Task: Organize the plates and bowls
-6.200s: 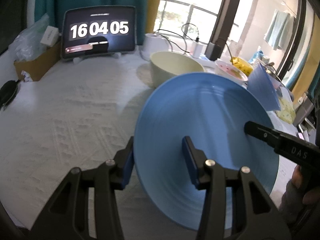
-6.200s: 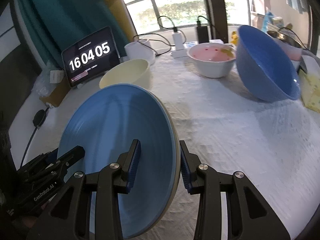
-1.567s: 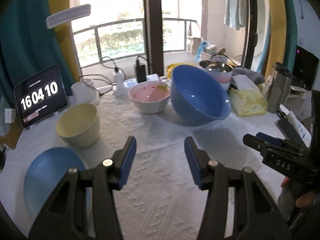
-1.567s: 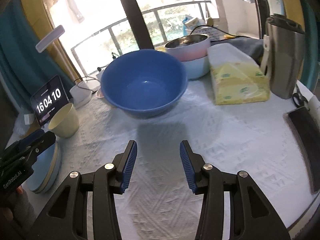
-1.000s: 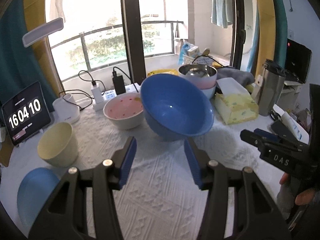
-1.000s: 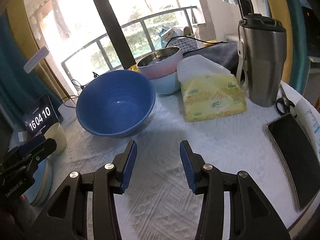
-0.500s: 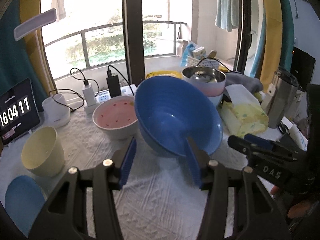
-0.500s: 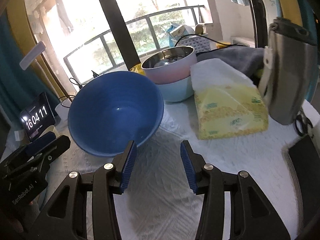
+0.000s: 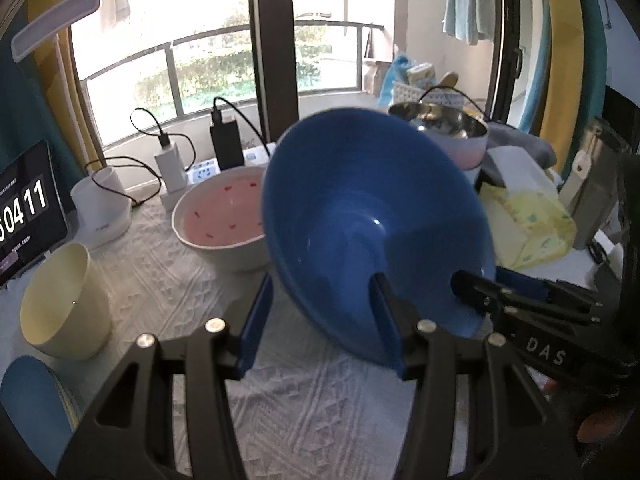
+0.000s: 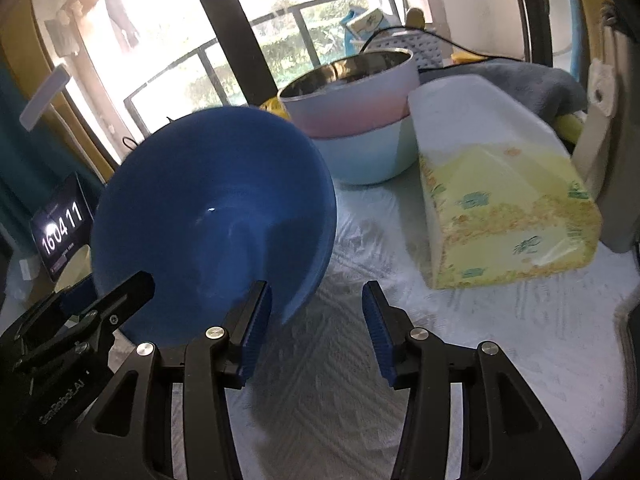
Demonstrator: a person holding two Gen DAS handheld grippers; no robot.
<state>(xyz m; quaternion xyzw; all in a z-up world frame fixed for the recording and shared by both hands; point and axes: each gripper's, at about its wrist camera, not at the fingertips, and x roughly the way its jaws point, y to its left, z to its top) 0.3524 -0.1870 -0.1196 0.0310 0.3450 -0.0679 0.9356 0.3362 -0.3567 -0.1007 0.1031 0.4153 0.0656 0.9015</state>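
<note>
The big blue bowl (image 9: 360, 216) stands tilted on the white cloth, its mouth toward me. My left gripper (image 9: 322, 324) is open and straddles the near rim, one finger inside the bowl and one outside, pads apart from it. My right gripper (image 10: 316, 324) is open at the bowl's (image 10: 212, 216) right rim, which sits between its fingers without being pressed. Each gripper shows in the other's view, the right gripper (image 9: 520, 308) at the bowl's right and the left gripper (image 10: 88, 312) at its lower left.
A pink-lined white bowl (image 9: 224, 220), a cream bowl (image 9: 60, 300) and stacked blue plates (image 9: 32, 408) lie left. Stacked pink and pale blue bowls (image 10: 352, 120), a tissue pack (image 10: 500, 208) and a steel flask (image 9: 596, 184) crowd the right. A clock tablet (image 9: 24, 212) and chargers stand behind.
Both grippers have come forward and down to the blue bowl. Their fingers, which hung short of it, now stand on either side of its rim.
</note>
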